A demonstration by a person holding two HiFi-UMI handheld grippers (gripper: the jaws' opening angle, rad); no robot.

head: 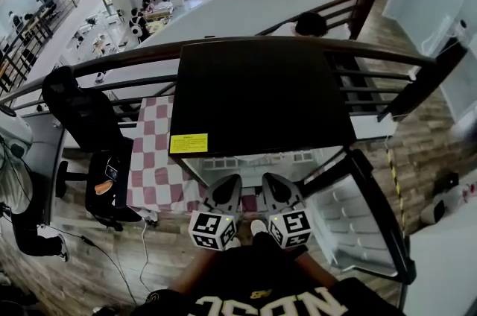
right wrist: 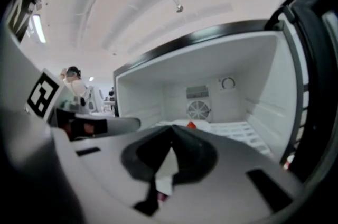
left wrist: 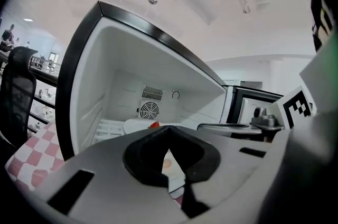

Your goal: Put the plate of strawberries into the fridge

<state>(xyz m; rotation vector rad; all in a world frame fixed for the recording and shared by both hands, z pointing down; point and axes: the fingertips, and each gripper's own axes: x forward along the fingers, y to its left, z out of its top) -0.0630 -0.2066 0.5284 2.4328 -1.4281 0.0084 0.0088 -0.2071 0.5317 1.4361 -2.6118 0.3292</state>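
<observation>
Black fridge [head: 261,95], white inside; red strawberry [left wrist: 153,124]; pink-and-white checked cloth [head: 153,158].

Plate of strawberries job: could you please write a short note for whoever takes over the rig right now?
Left tool: shut, empty, in front of the open fridge.
Right tool: shut, empty, beside the left one.
Plate of strawberries: on the white shelf inside the fridge, in front of the fan grille; one red berry shows.
Done: the plate is in.
Left: the fridge door stands open, so closing it is probably next.
</observation>
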